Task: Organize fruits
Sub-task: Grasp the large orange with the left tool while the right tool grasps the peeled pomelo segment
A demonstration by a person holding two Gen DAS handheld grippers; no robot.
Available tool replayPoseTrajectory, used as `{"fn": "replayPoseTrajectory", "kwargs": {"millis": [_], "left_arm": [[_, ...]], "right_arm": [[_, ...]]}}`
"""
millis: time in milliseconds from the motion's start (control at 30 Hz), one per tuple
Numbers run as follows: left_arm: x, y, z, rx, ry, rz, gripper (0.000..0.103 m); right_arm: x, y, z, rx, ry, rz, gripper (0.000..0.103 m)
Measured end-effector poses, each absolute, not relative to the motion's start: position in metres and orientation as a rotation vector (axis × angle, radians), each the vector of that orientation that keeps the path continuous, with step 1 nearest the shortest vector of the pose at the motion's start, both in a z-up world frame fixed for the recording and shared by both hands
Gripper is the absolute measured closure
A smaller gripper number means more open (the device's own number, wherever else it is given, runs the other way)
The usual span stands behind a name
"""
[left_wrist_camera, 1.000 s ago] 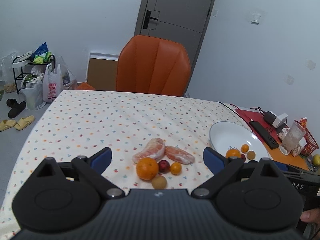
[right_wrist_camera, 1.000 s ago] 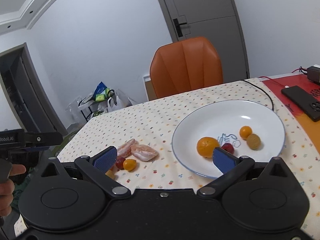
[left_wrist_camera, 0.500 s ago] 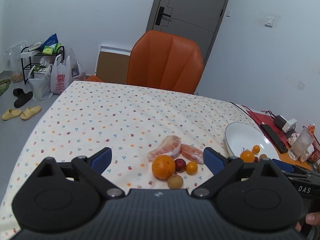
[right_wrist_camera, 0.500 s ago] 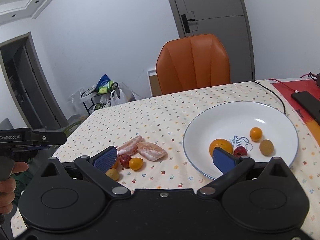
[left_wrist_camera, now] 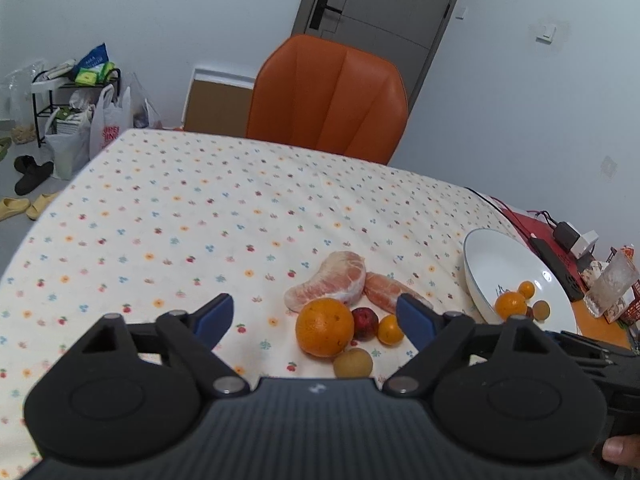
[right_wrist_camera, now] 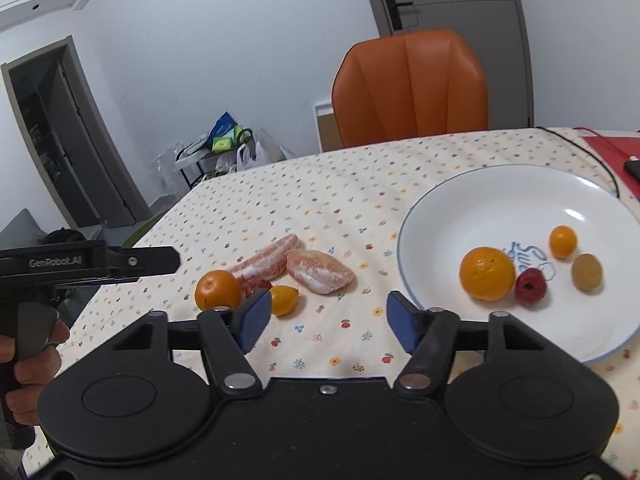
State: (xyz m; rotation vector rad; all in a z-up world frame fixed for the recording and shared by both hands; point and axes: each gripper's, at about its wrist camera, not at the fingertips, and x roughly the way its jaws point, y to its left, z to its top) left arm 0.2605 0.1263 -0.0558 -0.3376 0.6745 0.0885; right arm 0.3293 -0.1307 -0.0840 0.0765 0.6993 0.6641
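Observation:
On the flowered tablecloth lie two peeled pomelo segments (left_wrist_camera: 330, 282) (right_wrist_camera: 320, 271), an orange (left_wrist_camera: 325, 327), a red fruit (left_wrist_camera: 365, 323), a small yellow-orange fruit (left_wrist_camera: 390, 329) and a brownish round fruit (left_wrist_camera: 353, 363). The white plate (right_wrist_camera: 500, 196) holds an orange (right_wrist_camera: 487, 273), a red fruit (right_wrist_camera: 530, 286), a small orange fruit (right_wrist_camera: 563, 241) and a brown fruit (right_wrist_camera: 586, 272). My left gripper (left_wrist_camera: 316, 324) hovers just short of the loose pile, its jaws closing, touching nothing. My right gripper (right_wrist_camera: 325, 322) hangs between pile and plate, its jaws closing over bare cloth.
An orange chair (left_wrist_camera: 328, 92) stands behind the table. Right of the plate sit a red mat with a dark remote (left_wrist_camera: 554, 258), a charger, a clear cup (left_wrist_camera: 608, 286) and a red basket. Bags and a rack (left_wrist_camera: 76, 108) stand on the floor at left.
Both grippers came lower and closer to the fruit. Both pairs of jaws narrowed, the right ones by much more. No fruit has moved.

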Motion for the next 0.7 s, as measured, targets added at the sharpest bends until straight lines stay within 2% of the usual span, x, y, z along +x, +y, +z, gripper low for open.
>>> {"fn": "replayPoseTrajectory", "kwargs": {"millis": [133,367,500,700], "left_arm": [[0.268,0.124,-0.066,-0.344,0.698,0.079,0.032],[0.28,0.122,-0.081,-0.362,0.737,0.066,0.043],[0.287,0.123,-0.089,-0.387,0.762,0.053,0.064],[0.286,0.128,-0.087,-0.405,0.751,0.053,0.065]], "right_arm": [[0.335,-0.124,-0.087,0.071,0.708,0.675,0.047],[0.344,-0.112,-0.091,0.048,0.718,0.691,0.052],[0.349,-0.106,-0.093,0.038,0.719,0.698,0.053],[0.357,-0.099,-0.096,0.021,0.719,0.687,0.055]]}}
